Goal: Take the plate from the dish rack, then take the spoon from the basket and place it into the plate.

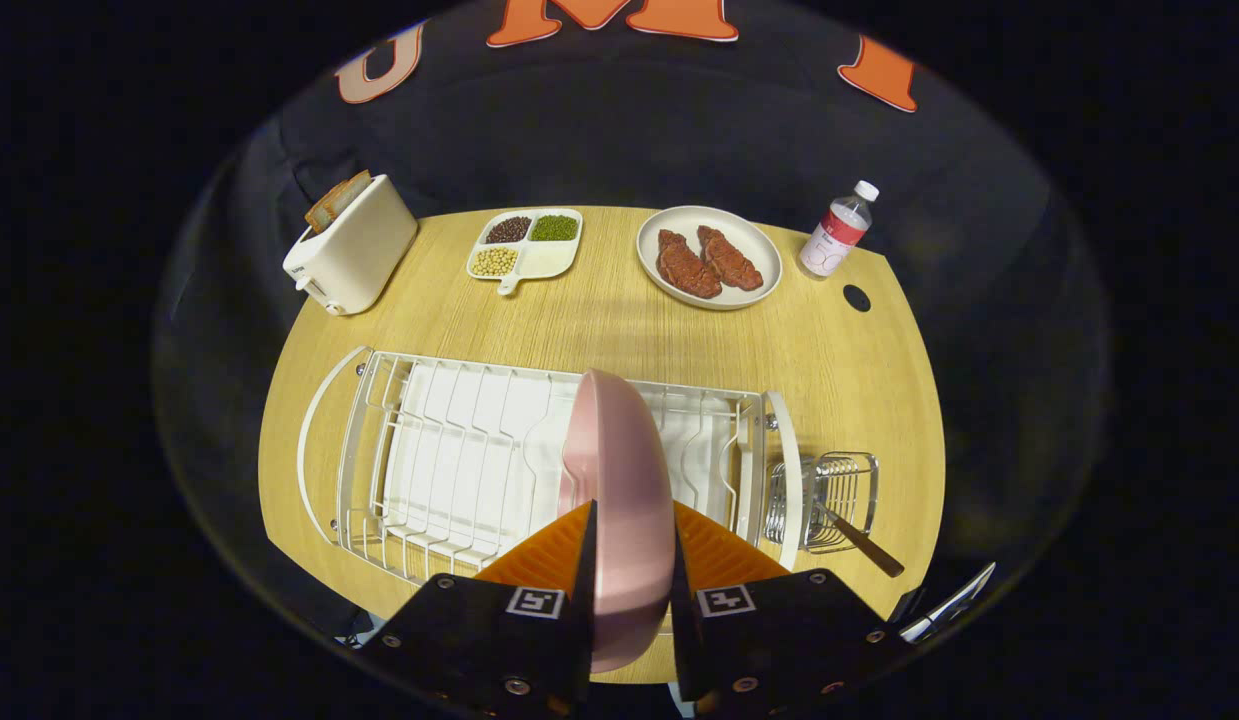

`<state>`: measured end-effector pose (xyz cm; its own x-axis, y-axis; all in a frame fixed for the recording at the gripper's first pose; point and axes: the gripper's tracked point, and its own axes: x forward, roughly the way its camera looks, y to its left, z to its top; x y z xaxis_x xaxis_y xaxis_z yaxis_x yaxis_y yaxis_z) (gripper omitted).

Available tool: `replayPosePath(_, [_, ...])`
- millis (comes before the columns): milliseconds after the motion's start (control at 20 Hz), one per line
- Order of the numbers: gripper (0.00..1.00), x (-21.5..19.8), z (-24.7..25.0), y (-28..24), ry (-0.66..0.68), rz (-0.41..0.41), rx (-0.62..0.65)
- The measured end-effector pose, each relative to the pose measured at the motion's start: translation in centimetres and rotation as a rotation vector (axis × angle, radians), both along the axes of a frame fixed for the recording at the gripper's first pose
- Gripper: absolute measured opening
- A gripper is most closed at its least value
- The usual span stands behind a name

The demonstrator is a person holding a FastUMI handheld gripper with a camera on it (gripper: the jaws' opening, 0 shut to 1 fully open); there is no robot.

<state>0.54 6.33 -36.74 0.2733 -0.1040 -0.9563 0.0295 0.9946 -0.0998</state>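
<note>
Centrally, a pink plate (619,470) stands on edge between the two fingers of the gripper (631,560), which are closed against its two faces and hold it by its near rim. Most of the plate rises ahead of the fingertips, over the white wire dish rack (449,460) on the wooden table (619,320). Just beside the rack's right end hangs a small wire basket (829,495), from which the brown handle of a spoon (859,540) leans outward toward the table's near edge. Beyond the rack, well apart from it, stand a white toaster (354,250) holding a slice of bread, a divided dish (524,248) of beans, a white plate with two steaks (709,258), and a water bottle (837,230).
</note>
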Motion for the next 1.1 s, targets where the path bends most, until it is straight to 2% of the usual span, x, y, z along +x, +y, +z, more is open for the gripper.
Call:
replayPosePath(200, [0.31,0.5,1.3,-0.3,-0.044,0.033,-0.044])
replayPosePath(350, [0.31,0.1,2.3,-0.1,-0.058,0.057,-0.024])
replayPosePath(600, [0.29,-1.0,4.3,-0.8,-0.101,0.04,0.023])
replayPosePath(800, [0.17,-1.7,4.8,-1.2,-0.11,0.013,0.09])
replayPosePath(950, [0.16,-2.3,5.1,-2.0,-0.12,0.027,0.091])
replayPosePath(1100, [0.17,-3.8,5.8,-1.7,-0.117,0.013,0.154])
